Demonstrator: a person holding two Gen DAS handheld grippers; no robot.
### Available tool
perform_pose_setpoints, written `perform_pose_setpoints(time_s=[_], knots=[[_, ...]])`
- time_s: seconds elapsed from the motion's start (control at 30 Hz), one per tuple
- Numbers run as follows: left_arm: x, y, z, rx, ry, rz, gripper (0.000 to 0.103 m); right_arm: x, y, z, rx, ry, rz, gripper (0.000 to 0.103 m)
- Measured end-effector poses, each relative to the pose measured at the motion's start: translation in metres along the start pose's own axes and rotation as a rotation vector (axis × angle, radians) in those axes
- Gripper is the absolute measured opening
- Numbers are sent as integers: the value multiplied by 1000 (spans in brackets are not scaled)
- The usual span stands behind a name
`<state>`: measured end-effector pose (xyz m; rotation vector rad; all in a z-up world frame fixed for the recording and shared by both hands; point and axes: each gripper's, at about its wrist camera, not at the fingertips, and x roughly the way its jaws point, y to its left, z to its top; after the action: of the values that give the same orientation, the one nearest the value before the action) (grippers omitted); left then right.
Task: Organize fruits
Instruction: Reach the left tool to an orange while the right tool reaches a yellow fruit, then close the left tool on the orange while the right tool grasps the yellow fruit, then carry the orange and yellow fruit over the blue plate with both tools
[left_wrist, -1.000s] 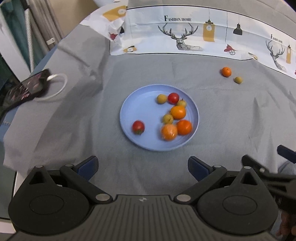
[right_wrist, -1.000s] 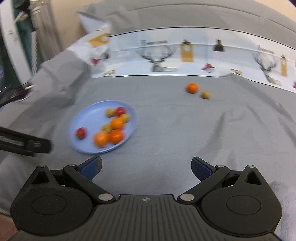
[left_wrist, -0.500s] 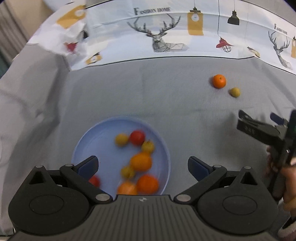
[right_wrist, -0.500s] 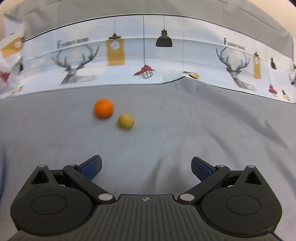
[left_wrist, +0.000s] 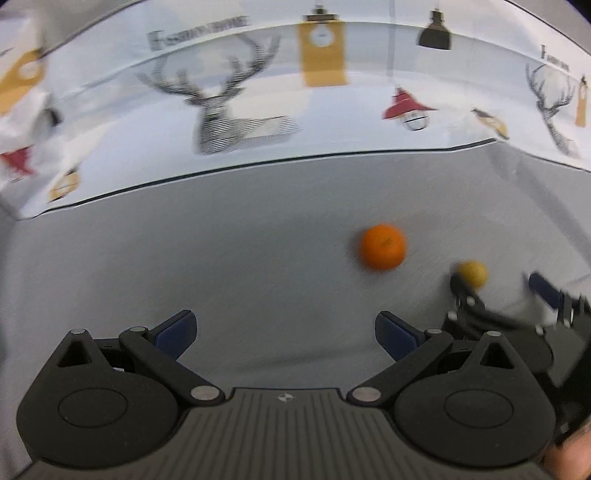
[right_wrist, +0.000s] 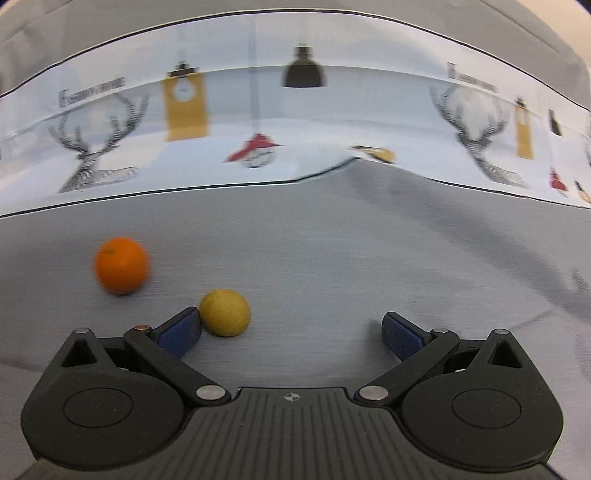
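Note:
An orange lies on the grey cloth, up and right of my open left gripper, a short way ahead of its right finger. A small yellow fruit rests to the orange's right. My right gripper shows in the left wrist view, open, with the yellow fruit near its left finger. In the right wrist view the yellow fruit sits just inside the left fingertip of my open right gripper, off-centre in the gap. The orange lies further left, outside the fingers. The blue plate is out of view.
A white printed cloth with deer heads, lamps and lettering rises behind the grey cloth, also seen as the printed cloth in the right wrist view. Grey cloth folds run to the right.
Both grippers have moved forward toward the two loose fruits. The blue plate dropped out of the left wrist view. The yellow fruit now sits between the right gripper's fingers.

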<state>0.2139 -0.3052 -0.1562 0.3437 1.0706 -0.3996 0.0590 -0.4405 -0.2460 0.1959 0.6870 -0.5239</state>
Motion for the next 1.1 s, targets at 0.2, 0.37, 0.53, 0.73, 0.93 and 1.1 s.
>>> perform_pose_setpoints(time_s=[0.2, 0.37, 0.53, 0.73, 0.93, 1.1], knots=[[47, -38, 21, 84, -3, -49, 103, 9, -37, 3, 60, 17, -38, 102], [73, -48, 34, 117, 7, -47, 103, 8, -38, 0, 62, 18, -65, 102], [81, -43, 40, 96, 24, -69, 102, 9, -37, 0, 62, 9, -72, 102], [56, -48, 35, 136, -25, -112, 40, -2, -29, 5, 60, -6, -14, 26], [14, -33, 7, 61, 27, -156, 40, -7, -33, 6, 93, -57, -62, 26], [-53, 0, -39, 10, 60, -158, 40, -34, -44, 10, 160, -71, -115, 26]])
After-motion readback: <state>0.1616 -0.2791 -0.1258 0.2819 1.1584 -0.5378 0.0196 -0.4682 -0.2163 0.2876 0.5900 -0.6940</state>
